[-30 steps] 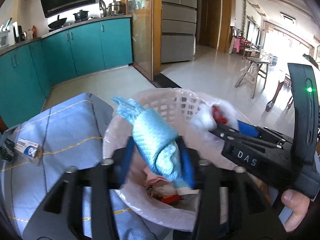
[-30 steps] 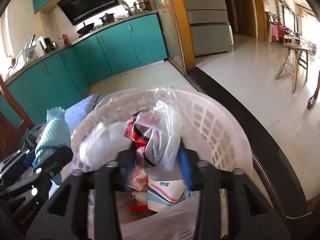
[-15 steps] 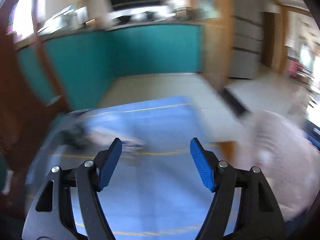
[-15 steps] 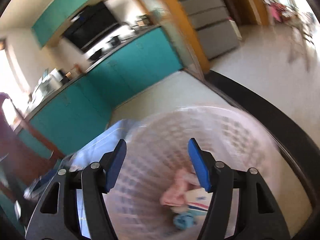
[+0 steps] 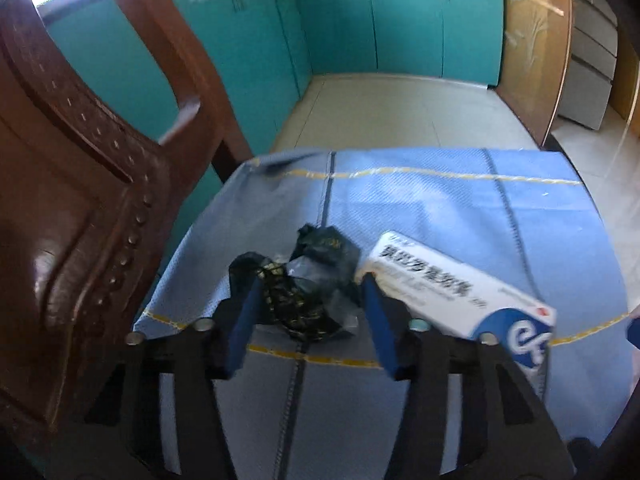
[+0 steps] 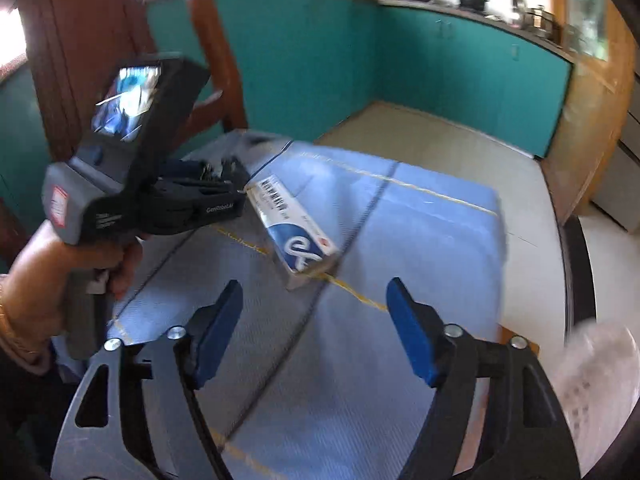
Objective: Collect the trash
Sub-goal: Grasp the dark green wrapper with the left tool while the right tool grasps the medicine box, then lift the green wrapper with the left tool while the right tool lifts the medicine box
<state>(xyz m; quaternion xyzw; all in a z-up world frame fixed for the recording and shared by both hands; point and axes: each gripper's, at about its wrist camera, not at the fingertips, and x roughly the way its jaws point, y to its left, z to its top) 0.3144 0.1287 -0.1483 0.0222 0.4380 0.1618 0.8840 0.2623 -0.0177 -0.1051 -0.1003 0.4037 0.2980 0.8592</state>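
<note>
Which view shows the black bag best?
The left wrist view: the black bag sits crumpled between the closing left gripper's fingers. In the right wrist view that gripper hides nearly all of it.

On the blue cloth (image 5: 440, 208) lie one crumpled black bag (image 5: 308, 280) and one white-and-blue box (image 5: 460, 292); two grippers work nearby.
</note>
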